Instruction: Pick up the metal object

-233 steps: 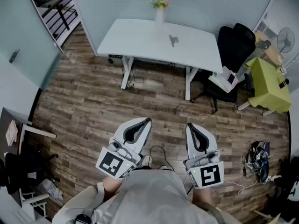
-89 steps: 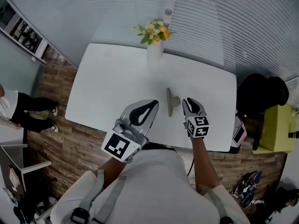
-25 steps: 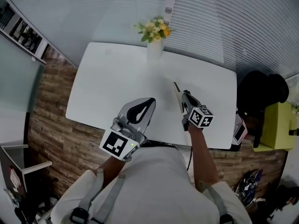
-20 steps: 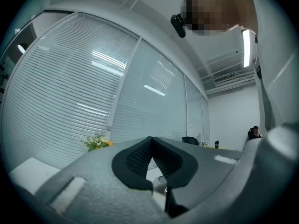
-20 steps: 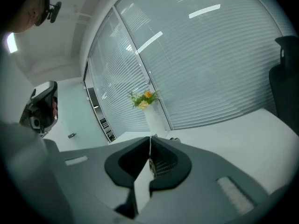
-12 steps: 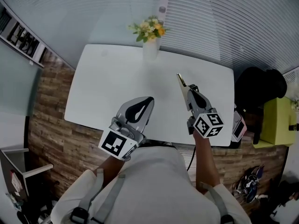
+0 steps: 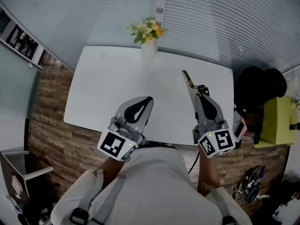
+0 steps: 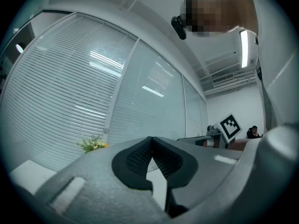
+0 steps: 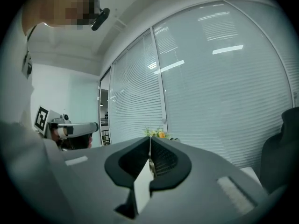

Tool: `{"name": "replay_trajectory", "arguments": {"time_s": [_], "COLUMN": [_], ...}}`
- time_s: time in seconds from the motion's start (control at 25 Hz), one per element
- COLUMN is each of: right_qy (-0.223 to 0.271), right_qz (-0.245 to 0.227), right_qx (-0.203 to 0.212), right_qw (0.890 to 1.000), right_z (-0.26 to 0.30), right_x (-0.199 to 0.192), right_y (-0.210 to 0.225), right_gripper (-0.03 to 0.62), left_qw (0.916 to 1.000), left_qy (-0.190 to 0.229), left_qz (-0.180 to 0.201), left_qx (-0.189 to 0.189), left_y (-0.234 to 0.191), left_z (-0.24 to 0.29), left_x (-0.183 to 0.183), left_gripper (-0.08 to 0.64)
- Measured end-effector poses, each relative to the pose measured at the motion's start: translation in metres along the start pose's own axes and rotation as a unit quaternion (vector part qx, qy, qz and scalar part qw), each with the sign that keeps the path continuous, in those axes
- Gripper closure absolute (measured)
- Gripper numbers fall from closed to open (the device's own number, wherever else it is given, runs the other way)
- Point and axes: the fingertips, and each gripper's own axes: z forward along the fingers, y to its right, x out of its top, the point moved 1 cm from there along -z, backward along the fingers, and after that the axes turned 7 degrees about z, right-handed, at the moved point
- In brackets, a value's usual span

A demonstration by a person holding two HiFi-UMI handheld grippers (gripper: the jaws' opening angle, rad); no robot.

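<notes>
The metal object (image 7: 188,81) is a thin flat bar with a tapered end. It juts forward out of my right gripper (image 7: 200,91), which is shut on it and holds it up above the white table (image 7: 108,88). In the right gripper view the metal object (image 9: 142,185) shows as a pale strip pinched between the closed dark pads of the right gripper (image 9: 150,146). My left gripper (image 7: 148,100) hovers over the table's near edge, shut with nothing in it. In its own view the left gripper (image 8: 150,141) points up at the blinds with its pads together.
A white vase of yellow flowers (image 7: 148,50) stands at the table's far edge against the blinds. A black office chair (image 7: 260,86) and a yellow-green cabinet (image 7: 279,121) sit to the right. Wooden floor (image 7: 47,121) lies to the left.
My right gripper has risen toward the camera and shifted right, carrying the metal object up off the table. The left gripper has barely moved.
</notes>
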Motion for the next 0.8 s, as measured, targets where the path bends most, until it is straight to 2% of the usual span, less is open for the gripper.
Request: {"name": "replay_trajectory", "arguments": {"time_s": [0.36,0.8], "right_qy": [0.027,0.034], "right_qz": [-0.068,-0.083], "right_qx": [-0.008,-0.014], "right_qw": [0.997,0.996], "right_z": [-0.025,-0.031], "right_x": [0.036,0.043], "right_y": [-0.028,-0.030], "right_gripper": [0.581,0.581], "left_qw": [0.9999,0.9999], "left_qy": [0.009,0.008], "left_qz": [0.006,0.009], "left_qx": [0.000,-0.002], "left_y": [0.001,0.000], "left_z": [0.003,0.008], "left_x": [0.011,0.013], "left_gripper": [0.558,0.558]}}
